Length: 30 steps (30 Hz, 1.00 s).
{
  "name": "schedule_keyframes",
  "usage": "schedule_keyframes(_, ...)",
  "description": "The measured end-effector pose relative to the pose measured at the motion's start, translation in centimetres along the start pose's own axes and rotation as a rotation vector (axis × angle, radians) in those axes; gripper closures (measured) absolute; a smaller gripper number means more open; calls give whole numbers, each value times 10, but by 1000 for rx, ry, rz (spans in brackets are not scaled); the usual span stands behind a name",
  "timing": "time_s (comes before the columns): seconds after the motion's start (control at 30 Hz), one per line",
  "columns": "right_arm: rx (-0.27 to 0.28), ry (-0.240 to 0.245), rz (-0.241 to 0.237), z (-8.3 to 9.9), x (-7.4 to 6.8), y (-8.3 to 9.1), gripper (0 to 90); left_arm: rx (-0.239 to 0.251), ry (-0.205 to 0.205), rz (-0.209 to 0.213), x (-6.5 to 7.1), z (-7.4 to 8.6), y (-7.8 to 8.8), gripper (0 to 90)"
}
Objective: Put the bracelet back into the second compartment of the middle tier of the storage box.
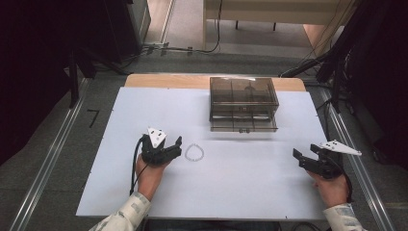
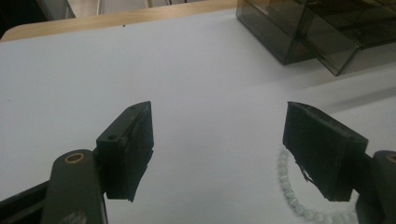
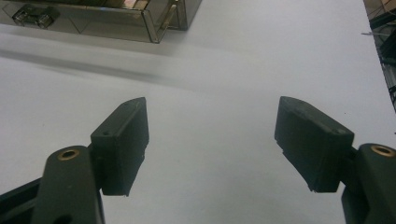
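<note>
Left gripper (image 1: 174,147), jaws spread wide and gripping nothing, sits just beside the small loop of pale round beads (image 1: 194,152), which lies flat on the white table (image 1: 231,192) off its right-hand jaw. Right gripper (image 1: 303,157), jaws likewise apart and empty, stands well apart from the loop. Beyond, the smoky clear plastic drawer box (image 1: 243,103).

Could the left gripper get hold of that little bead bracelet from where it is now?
Probably yes. The left gripper sits right beside the bead bracelet, its jaws wide open, and nothing lies between them on the white table. In the left gripper view the beads curve by one jaw.
</note>
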State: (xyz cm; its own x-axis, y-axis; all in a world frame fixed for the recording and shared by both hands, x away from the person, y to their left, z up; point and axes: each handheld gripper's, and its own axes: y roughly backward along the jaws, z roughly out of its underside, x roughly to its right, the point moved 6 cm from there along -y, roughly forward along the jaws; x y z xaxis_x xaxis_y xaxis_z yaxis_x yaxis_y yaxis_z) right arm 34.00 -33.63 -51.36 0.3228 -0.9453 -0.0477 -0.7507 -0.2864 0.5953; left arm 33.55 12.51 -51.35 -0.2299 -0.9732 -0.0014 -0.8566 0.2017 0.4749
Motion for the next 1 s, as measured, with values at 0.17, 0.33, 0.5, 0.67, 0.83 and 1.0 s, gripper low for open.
schedule_keyframes(0.17,-3,7,-1,1,0,-1,243,-7,-4,8,3,1,-4,277)
schedule_keyframes(0.33,-3,6,-2,1,0,-1,244,-27,-7,24,6,4,-8,284)
schedule_keyframes(0.5,-6,8,-5,1,0,-1,244,-30,-8,27,7,4,-10,294)
schedule_keyframes(0.67,-5,10,-5,1,-1,-1,244,-42,-13,32,9,6,-13,304)
schedule_keyframes(0.83,-4,9,-6,0,0,-1,244,-54,-21,44,12,8,-16,331)
schedule_keyframes(1.0,-5,9,-7,1,0,-1,244,-61,-27,68,16,8,-19,377)
